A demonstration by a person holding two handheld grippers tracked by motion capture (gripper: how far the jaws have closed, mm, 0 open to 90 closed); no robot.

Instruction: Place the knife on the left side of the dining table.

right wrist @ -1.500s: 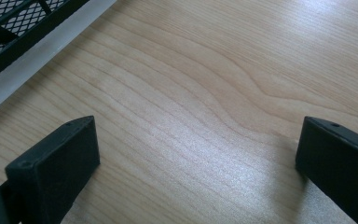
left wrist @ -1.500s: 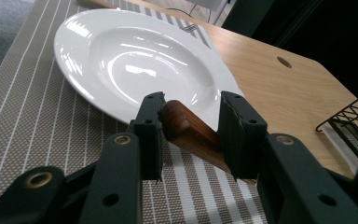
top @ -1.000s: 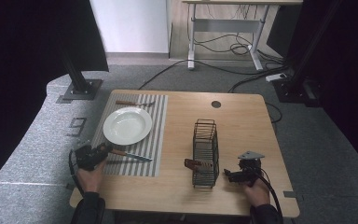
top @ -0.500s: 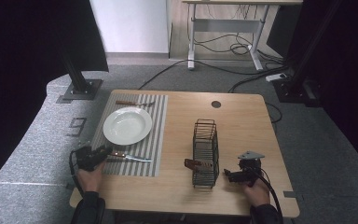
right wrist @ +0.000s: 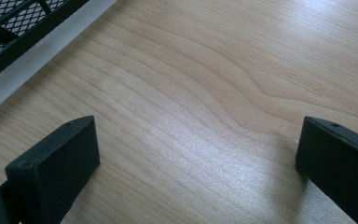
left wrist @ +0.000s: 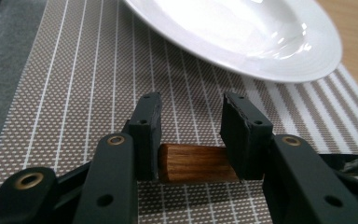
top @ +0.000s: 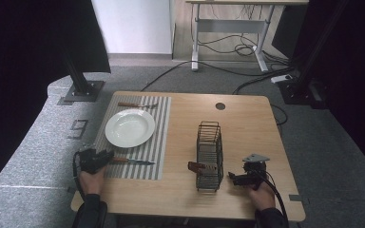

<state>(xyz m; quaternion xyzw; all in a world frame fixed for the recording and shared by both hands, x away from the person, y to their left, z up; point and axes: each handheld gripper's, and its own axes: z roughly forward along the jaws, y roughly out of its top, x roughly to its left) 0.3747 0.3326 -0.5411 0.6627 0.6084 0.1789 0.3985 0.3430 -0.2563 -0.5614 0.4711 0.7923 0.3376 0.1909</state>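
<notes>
A knife (top: 135, 162) with a wooden handle (left wrist: 193, 163) lies on the striped placemat (top: 158, 142), blade pointing right, just in front of the white plate (top: 129, 127). My left gripper (top: 95, 159) sits low over the mat's near left corner. Its jaws have just been closing a little. The handle lies crosswise between them, its end by the left pad and its length passing behind the right jaw, so neither pad presses its sides. My right gripper (top: 233, 179) rests open over bare table wood, right of the wire rack (top: 209, 154), with nothing between its fingers (right wrist: 56, 163).
A second wooden-handled utensil (top: 135, 105) lies along the mat's far edge. Another wooden handle (top: 197, 166) sticks out of the rack's left side. A round cable hole (top: 220, 106) sits at the table's far edge. Grey floor surrounds the table.
</notes>
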